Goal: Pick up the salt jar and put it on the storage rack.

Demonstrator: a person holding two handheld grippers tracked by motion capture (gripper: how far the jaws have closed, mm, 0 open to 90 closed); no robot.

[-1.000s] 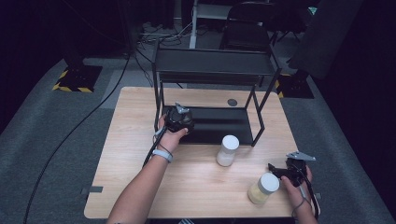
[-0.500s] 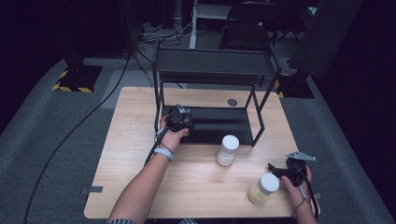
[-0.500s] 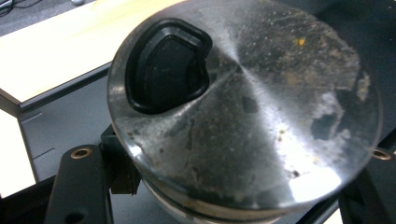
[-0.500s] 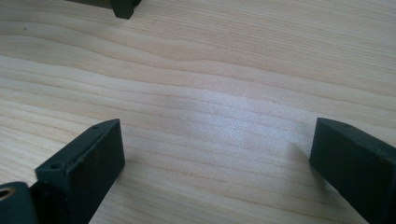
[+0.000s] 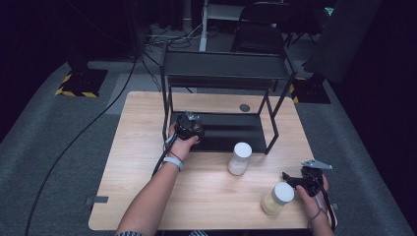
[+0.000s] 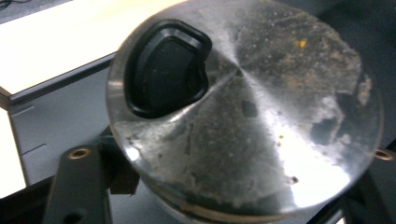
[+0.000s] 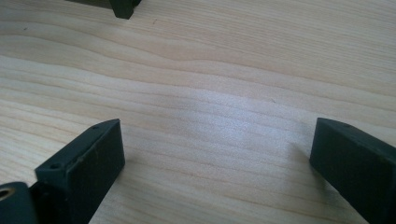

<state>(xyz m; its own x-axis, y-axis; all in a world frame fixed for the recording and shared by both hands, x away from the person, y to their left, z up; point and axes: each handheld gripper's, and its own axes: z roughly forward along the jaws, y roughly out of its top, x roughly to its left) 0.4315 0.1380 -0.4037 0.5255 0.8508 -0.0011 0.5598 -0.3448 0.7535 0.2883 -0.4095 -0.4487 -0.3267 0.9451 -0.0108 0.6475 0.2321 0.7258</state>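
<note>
Black shelf (image 5: 231, 129); metal lid (image 6: 243, 112) close-up

A black two-tier rack (image 5: 223, 93) blocks the far half of your tabletop (image 5: 142, 128), its thin legs fencing the low shelf, where your left claw (image 5: 189, 125) sits at the front left corner hard up against a scuffed metal can (image 6: 243, 112). Two white-lidded jars stand in your right-hand lane: one (image 5: 240, 158) just before the rack, one (image 5: 277, 198) just beside your right claw (image 5: 290, 181). Bare wood lies open between its spread jaws and across the near left.
</note>
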